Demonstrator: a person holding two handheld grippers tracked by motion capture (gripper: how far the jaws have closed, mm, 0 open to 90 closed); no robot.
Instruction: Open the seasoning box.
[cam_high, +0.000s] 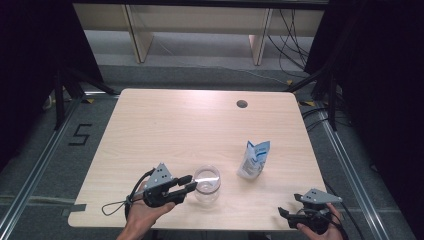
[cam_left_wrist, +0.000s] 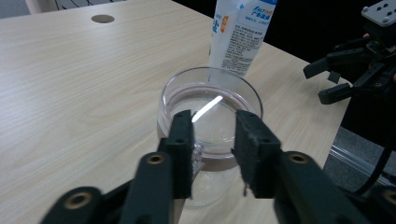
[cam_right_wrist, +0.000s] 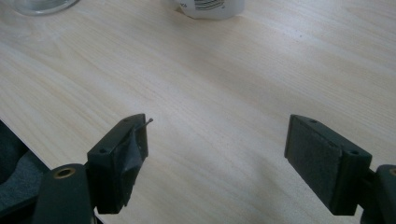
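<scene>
Gripping of clear glass jar (cam_high: 207, 184) rim by left gripper (cam_high: 186, 184), near front edge of table (cam_high: 165, 125).
One jaw is seen inside the jar mouth, one outside, wall pinched btwn pads, per left gripper view. Right gripper (cam_high: 286, 214) is held at front-right corner w/ jaws wide apart, nothing btwn them. White-blue pouch (cam_high: 254, 160) is stood upright just right of jar, not touching.
</scene>
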